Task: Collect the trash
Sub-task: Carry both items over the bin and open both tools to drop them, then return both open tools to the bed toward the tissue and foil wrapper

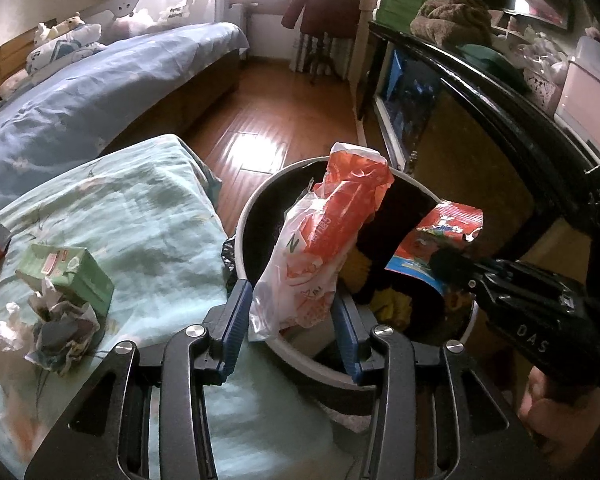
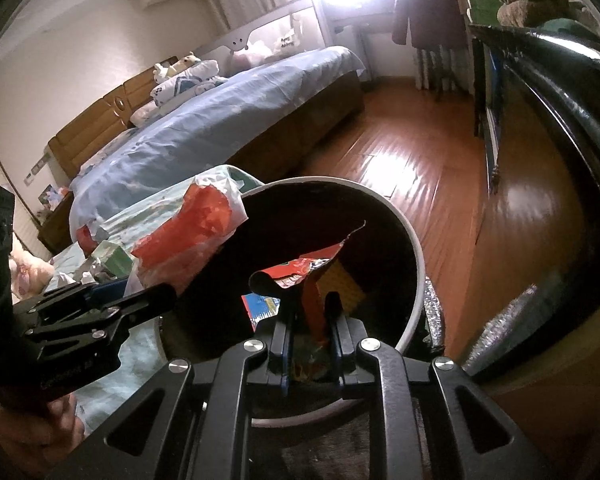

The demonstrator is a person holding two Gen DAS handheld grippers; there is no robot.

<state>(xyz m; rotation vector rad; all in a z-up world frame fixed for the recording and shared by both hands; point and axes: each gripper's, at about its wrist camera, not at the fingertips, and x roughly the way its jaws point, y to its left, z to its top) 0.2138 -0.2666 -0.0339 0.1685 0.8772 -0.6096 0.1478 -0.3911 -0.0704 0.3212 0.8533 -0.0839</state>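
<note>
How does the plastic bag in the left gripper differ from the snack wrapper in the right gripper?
The plastic bag is soft, translucent white with orange-red print; the snack wrapper is stiff, glossy, red and blue with a torn edge. The bag looks bigger and bulges between widely set fingers of the left gripper; the wrapper is flat, pinched in the narrow right gripper. Both are held over the round trash bin.
</note>
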